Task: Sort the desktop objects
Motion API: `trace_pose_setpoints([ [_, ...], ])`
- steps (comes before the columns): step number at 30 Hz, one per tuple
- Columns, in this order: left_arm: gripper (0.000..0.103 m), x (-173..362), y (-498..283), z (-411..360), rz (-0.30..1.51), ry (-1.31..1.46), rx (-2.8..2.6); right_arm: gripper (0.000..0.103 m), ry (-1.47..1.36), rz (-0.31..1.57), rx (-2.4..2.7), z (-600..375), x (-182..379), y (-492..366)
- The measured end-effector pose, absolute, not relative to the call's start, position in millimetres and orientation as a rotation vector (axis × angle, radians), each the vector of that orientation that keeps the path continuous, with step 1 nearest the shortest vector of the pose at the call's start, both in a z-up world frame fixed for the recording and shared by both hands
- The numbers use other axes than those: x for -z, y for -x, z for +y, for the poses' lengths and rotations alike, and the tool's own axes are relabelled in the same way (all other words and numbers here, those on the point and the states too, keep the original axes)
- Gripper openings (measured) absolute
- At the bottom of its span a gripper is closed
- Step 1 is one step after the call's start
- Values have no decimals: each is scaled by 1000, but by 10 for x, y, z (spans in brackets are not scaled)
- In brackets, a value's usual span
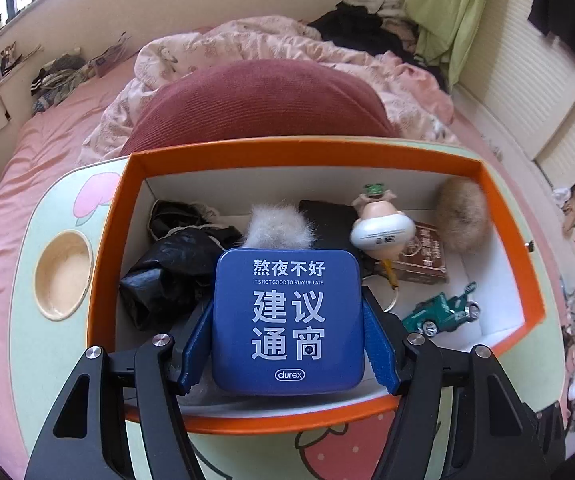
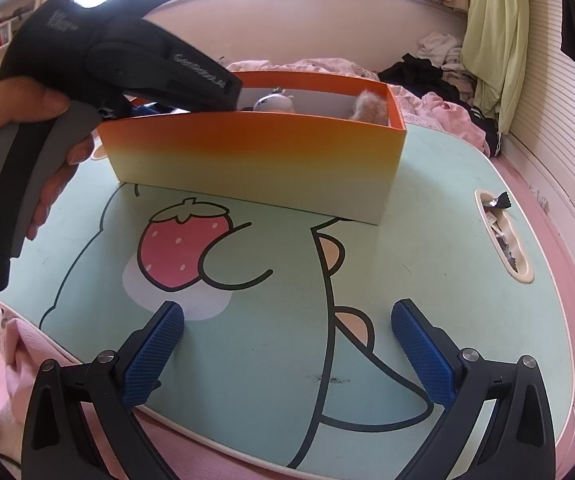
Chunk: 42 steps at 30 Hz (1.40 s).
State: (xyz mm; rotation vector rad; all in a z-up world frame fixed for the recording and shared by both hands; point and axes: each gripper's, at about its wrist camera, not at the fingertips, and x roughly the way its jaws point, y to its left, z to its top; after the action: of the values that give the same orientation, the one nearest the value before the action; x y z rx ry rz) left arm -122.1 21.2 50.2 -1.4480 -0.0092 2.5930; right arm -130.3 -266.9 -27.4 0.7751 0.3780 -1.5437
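Note:
A blue tin (image 1: 287,320) with white lettering sits between the blue pads of my left gripper (image 1: 287,308), which is shut on its two sides. The tin hangs low over the near part of an orange-rimmed box (image 1: 307,150). Inside the box lie a black plastic bag (image 1: 175,268), a white fluffy ball (image 1: 279,228), a small figurine (image 1: 381,224), a brown packet (image 1: 423,256), a tan pompom (image 1: 463,212) and a green toy car (image 1: 443,312). My right gripper (image 2: 287,308) stands open above the mint table (image 2: 247,340), nothing between its fingers.
The box (image 2: 255,160) stands at the table's far side, with a person's hand (image 2: 27,128) holding the left tool over it. A cup recess (image 1: 63,276) and a slot with wrappers (image 2: 503,236) are sunk into the table. A red cushion (image 1: 255,100) and bedding lie behind.

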Motion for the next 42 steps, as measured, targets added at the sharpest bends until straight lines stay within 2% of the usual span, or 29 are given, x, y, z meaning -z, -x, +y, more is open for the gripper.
trace_pose_setpoints([
  [3,66,-731,1068,74,-141,1284,-2618,103,-775,377,1547,-2667,274,1300],
  [9,66,-1222,411,-237,-294,977,-2597,103,-777,375,1553,-2667,275,1292],
  [12,66,-1098,180,-388,-318,975,-2578,103,-780,372,1562,-2666,276,1294],
  [16,66,-592,171,-420,-329,1099,-2560,103,-781,368,1569,-2661,279,1294],
  [20,67,-215,233,-361,-308,1204,-2569,103,-783,370,1575,-2672,285,1285],
  [24,68,-332,80,-318,-241,1081,-2659,103,-786,368,1583,-2655,268,1288],
  [25,71,-394,6,-321,-236,1050,-2669,103,-786,368,1584,-2654,264,1289],
  [27,85,-478,-157,-337,-227,984,-2686,103,-786,367,1587,-2660,266,1284],
  [29,87,-481,-290,-311,-168,957,-2677,103,-788,364,1595,-2661,265,1282],
  [33,87,-206,-359,-211,53,1087,-2628,103,-790,361,1601,-2663,263,1278],
  [34,90,-132,-326,-182,102,1122,-2626,103,-790,361,1601,-2665,265,1280],
  [36,102,-93,-296,-138,224,1061,-2701,103,-789,361,1606,-2665,263,1276],
  [42,103,-58,-173,-270,130,1052,-2693,103,-791,355,1619,-2668,267,1264],
])
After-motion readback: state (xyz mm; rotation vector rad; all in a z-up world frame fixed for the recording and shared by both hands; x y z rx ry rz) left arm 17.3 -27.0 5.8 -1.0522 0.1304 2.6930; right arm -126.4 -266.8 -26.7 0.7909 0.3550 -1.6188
